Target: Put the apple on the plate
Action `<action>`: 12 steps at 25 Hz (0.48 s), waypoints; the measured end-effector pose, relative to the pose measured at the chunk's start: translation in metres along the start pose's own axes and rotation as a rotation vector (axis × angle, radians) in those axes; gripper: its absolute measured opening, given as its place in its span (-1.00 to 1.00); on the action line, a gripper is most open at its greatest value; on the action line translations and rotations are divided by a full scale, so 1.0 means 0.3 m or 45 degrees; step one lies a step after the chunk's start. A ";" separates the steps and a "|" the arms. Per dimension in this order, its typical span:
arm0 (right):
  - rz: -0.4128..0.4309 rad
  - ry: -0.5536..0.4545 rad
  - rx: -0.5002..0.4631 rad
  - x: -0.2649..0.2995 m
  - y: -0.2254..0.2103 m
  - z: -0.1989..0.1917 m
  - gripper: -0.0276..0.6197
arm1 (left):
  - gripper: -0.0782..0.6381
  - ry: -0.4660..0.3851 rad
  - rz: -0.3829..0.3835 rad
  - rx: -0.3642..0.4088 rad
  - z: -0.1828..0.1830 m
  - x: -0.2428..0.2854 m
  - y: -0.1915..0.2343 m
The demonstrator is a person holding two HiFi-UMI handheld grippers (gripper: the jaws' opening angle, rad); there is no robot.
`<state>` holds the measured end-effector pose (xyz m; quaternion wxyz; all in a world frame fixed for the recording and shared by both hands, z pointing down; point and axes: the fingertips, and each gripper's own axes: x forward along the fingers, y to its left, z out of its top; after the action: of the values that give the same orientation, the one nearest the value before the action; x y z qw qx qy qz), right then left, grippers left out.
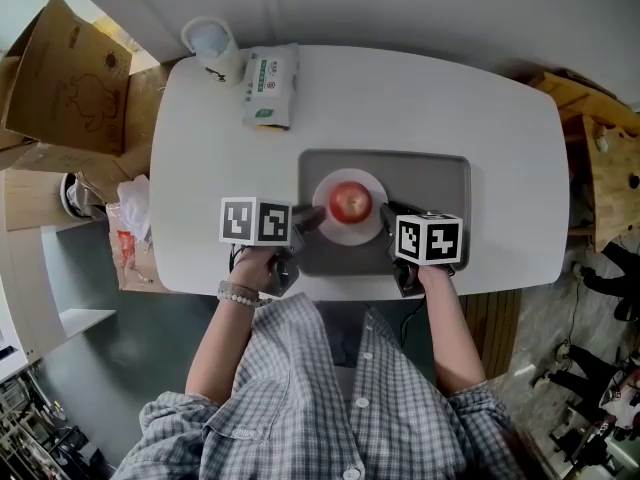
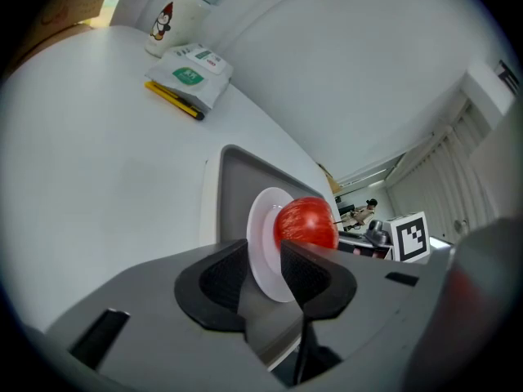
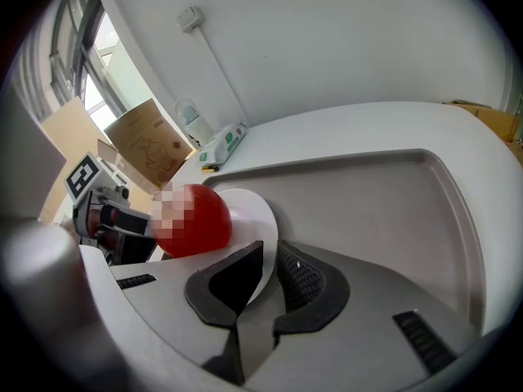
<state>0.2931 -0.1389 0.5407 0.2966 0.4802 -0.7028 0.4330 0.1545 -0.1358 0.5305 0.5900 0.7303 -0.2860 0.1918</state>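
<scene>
Looks like the last step: apple [image 1: 350, 202] resting on the white plate [image 1: 352, 236], inside the grey tray [image 1: 430, 173] on the counter [image 1: 400, 98]. Nothing held in the left gripper [image 2: 263, 251], jaws wide apart by the plate's rim. Pinched in the closed jaws of the right gripper [image 3: 270, 251], the other rim. Next, probably: let go, back away softly, no bumping.

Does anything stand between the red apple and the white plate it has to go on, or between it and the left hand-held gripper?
Nothing visible does. The red apple already sits on the round white plate, which lies in the grey tray. The left hand-held gripper is open just short of the apple, with nothing in between.
</scene>
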 end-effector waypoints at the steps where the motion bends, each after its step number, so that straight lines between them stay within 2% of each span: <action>1: 0.003 -0.007 -0.004 0.001 0.003 0.000 -0.79 | -0.46 -0.002 -0.004 0.005 -0.001 -0.001 -0.002; 7: 0.006 -0.040 -0.009 -0.006 0.011 0.005 -0.79 | -0.42 -0.026 -0.030 0.014 0.007 -0.020 -0.015; 12: -0.018 -0.103 0.002 -0.021 0.009 0.023 -0.79 | -0.43 -0.049 -0.013 0.030 0.014 -0.038 -0.009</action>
<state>0.2928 -0.1422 0.5316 0.2705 0.5024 -0.7106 0.4116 0.1474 -0.1372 0.5205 0.5767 0.7422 -0.2914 0.1780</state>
